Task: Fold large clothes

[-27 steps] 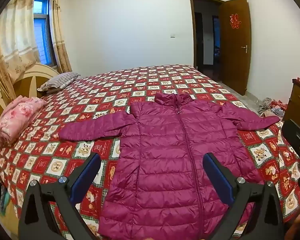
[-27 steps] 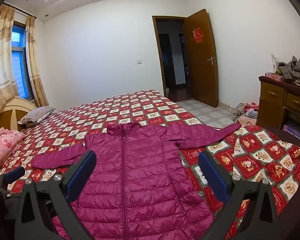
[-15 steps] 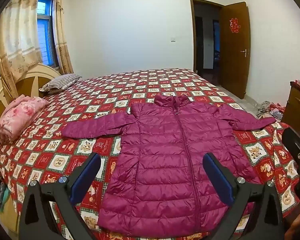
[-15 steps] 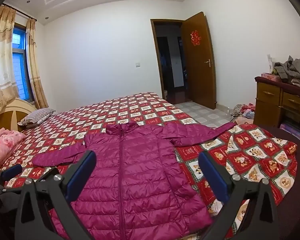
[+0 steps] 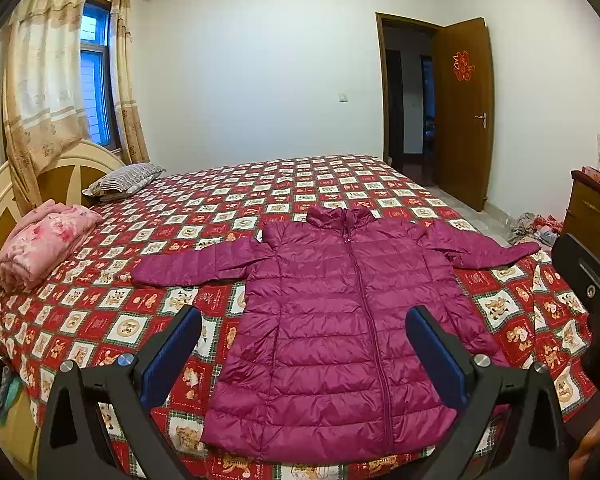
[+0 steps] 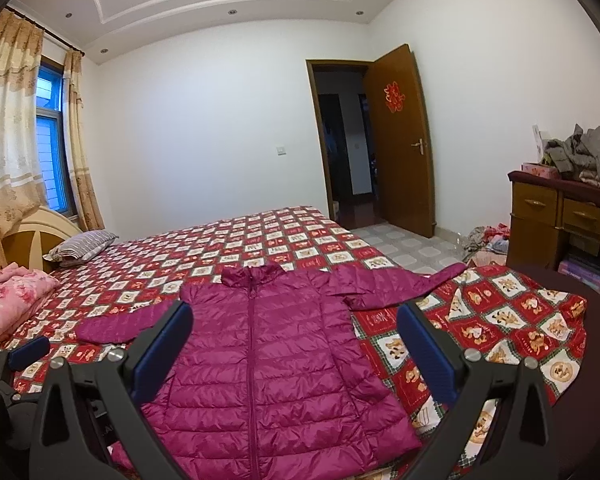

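Over the last second both views have drawn back and lifted: more of the bed (image 5: 100,312) and the whole hem of the jacket (image 5: 340,320) are now framed, where the lower part was cut off before. The jacket itself is unchanged, laid flat on the red patterned bedspread near the bed's front edge, zipped, front up, both sleeves spread to the sides. Folding is judged not yet begun; the retreat reads as a survey of the garment before a first grasp.

The left claw (image 5: 304,356) is held above the jacket's lower half, tilted moderately downward, jaws released and empty. The right claw (image 6: 296,352) is held flatter, over the jacket's right side, likewise released with nothing between its pads.
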### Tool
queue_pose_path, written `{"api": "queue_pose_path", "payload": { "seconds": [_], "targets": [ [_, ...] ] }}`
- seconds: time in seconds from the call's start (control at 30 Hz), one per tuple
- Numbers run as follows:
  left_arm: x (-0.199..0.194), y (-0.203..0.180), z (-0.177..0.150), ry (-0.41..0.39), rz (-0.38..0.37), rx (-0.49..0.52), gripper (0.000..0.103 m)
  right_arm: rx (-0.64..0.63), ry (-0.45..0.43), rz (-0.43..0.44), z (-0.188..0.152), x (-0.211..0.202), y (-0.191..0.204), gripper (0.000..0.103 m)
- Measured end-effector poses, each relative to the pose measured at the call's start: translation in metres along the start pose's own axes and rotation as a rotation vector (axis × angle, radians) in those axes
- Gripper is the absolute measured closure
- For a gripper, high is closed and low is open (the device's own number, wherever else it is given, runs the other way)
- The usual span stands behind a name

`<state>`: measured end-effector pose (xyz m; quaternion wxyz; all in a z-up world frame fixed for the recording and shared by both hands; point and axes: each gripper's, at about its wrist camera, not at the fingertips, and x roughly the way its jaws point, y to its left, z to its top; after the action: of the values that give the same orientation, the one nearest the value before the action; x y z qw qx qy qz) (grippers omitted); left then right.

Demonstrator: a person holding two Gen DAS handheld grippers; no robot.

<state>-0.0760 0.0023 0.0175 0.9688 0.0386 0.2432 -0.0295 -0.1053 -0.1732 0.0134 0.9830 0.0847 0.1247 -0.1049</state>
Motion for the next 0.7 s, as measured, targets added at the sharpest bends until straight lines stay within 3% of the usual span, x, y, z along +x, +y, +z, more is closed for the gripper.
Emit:
{"api": "queue_pose_path", "payload": {
  "seconds": [0.7],
  "targets": [
    [-0.014, 0.0, -0.001, -0.022, -0.01, -0.004, 0.001, 0.0, -0.021, 0.019, 0.002, -0.011, 0.003, 0.0]
  ]
}}
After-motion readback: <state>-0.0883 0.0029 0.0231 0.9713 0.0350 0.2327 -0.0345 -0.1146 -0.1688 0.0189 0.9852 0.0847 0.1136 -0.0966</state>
